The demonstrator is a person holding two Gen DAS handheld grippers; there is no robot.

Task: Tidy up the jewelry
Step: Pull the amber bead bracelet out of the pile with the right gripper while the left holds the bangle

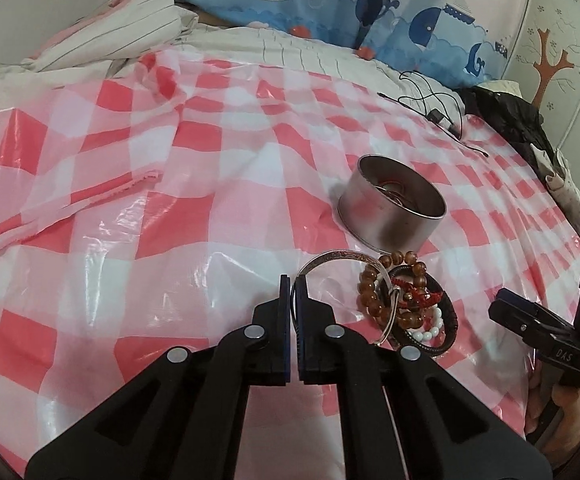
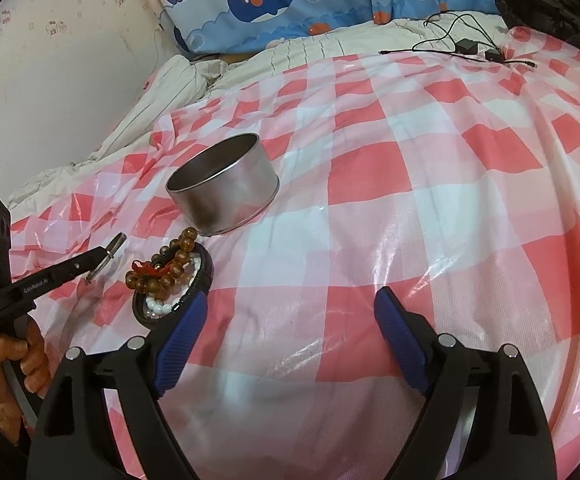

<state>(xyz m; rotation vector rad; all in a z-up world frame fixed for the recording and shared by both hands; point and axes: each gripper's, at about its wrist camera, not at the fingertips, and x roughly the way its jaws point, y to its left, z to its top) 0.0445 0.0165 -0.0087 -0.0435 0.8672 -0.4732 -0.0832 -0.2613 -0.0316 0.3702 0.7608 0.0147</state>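
My left gripper (image 1: 293, 280) is shut on the rim of a silver bangle (image 1: 342, 258), which curves off to the right over the jewelry pile. In the right wrist view the bangle (image 2: 110, 252) sticks out of the left gripper (image 2: 104, 256), held clear of the cloth. The pile holds a brown bead bracelet (image 1: 370, 292) (image 2: 170, 264), a red cord (image 1: 418, 296), a white bead bracelet (image 1: 426, 330) (image 2: 158, 306) and a black cord bracelet (image 1: 448, 316) (image 2: 204, 276). Behind it stands a round metal tin (image 1: 390, 208) (image 2: 226, 188) with something ring-shaped inside. My right gripper (image 2: 290, 298) (image 1: 530, 320) is open and empty, just right of the pile.
Everything lies on a red-and-white checked plastic sheet (image 1: 170, 200) over a bed. Black cables and a charger (image 1: 438, 116) (image 2: 466, 46) sit at the far edge, beside a black bag (image 1: 510, 112). Whale-print pillows (image 2: 270, 0) and striped bedding (image 1: 130, 28) lie behind.
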